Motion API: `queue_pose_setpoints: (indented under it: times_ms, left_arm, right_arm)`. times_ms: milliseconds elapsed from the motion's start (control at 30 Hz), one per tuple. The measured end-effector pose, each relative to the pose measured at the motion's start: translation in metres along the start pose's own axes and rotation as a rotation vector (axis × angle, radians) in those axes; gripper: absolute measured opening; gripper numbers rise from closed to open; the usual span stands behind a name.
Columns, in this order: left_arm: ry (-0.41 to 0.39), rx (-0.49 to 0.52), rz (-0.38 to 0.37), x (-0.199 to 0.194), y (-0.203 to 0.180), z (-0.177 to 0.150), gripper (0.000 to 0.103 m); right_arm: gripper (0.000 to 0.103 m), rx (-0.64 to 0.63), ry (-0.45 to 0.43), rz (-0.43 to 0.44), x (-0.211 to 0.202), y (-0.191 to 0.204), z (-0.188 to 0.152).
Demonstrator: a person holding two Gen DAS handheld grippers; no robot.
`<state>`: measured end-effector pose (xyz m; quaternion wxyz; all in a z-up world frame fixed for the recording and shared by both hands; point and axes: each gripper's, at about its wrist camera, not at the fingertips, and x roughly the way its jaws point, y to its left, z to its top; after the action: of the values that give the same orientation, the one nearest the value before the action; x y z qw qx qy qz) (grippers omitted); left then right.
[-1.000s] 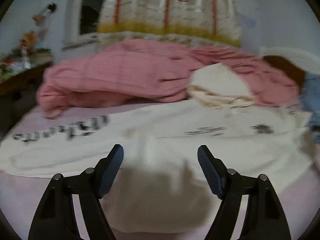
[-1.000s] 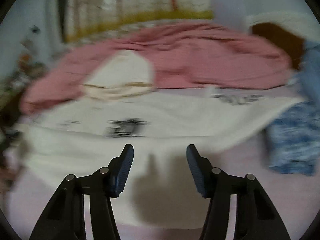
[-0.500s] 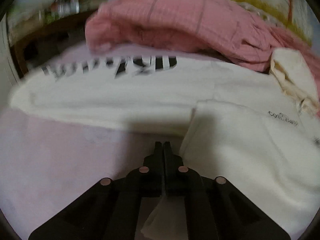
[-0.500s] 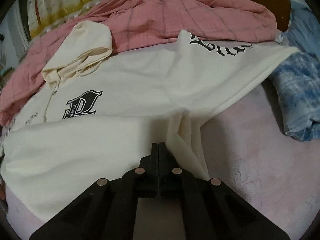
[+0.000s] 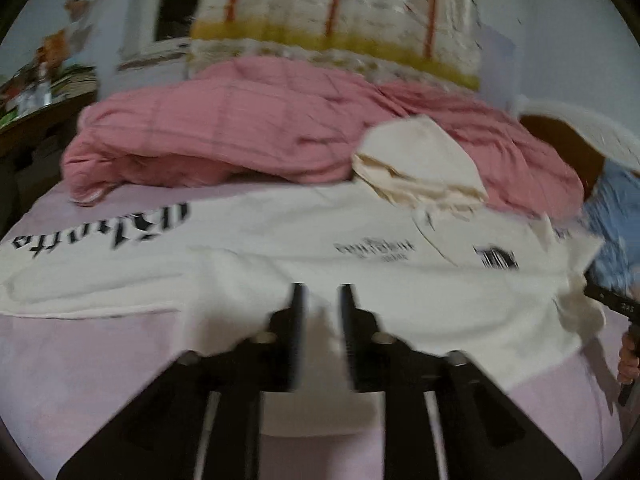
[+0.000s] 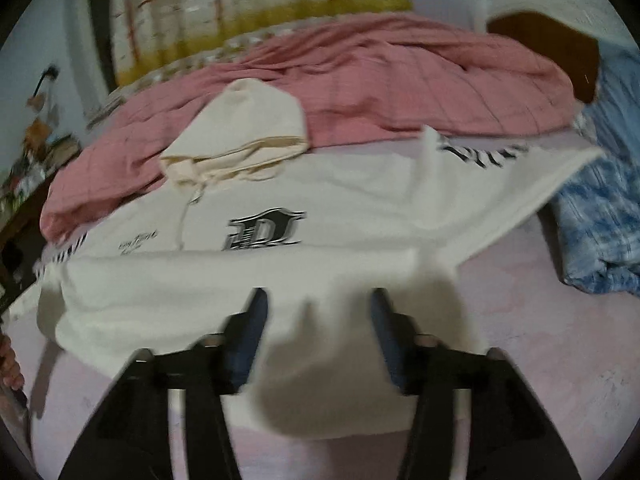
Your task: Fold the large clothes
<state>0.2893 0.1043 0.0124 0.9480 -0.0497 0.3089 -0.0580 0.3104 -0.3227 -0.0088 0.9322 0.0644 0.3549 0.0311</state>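
A cream hoodie [image 5: 360, 240] with black lettering lies spread on the pink bed sheet [image 5: 80, 360], its hood [image 5: 420, 164] resting against the pink blanket. It also shows in the right wrist view [image 6: 340, 208]. My left gripper [image 5: 322, 300] hovers over the hoodie's lower hem, jaws a narrow gap apart with nothing between them. My right gripper [image 6: 318, 308] is open wide over the hem, holding nothing. Both views are motion-blurred.
A crumpled pink blanket [image 5: 240, 132] lies across the back of the bed. A blue patterned garment [image 6: 600, 216] lies to the right. A patterned curtain [image 5: 340, 12] hangs behind. A cluttered dark shelf [image 5: 36, 96] stands at the left.
Half a second ago both grippers were shut on the hoodie's hem. Now both have let go and opened, the right wider than the left, and the cameras have tilted up.
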Motion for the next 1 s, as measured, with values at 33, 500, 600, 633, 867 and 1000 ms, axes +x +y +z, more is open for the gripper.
queue_pose_setpoints:
  times_ms: [33, 500, 600, 633, 867, 1000]
  left_arm:
    - [0.031, 0.002, 0.001, 0.006, -0.003, -0.002, 0.039]
    - [0.228, 0.079, 0.175, 0.048, -0.018, -0.044, 0.057]
    - [0.230, 0.073, 0.165, 0.050, -0.011, -0.045, 0.057]
    - [0.225, 0.077, 0.163, 0.048, -0.011, -0.045, 0.057]
    - [0.130, 0.114, 0.050, 0.019, -0.036, -0.020, 0.057]
    - [0.344, 0.034, -0.065, 0.062, -0.051, -0.001, 0.057]
  right_arm:
    - [0.057, -0.027, 0.013, 0.004, 0.003, 0.009, -0.003]
    - [0.069, -0.113, 0.150, -0.092, 0.046, 0.035, -0.042]
    - [0.070, -0.120, 0.151, -0.093, 0.042, 0.036, -0.044]
    - [0.070, -0.122, 0.152, -0.091, 0.040, 0.036, -0.046]
    - [0.071, -0.116, 0.087, -0.083, 0.023, 0.037, -0.041]
    - [0.072, -0.138, 0.116, -0.044, 0.028, 0.039, -0.032]
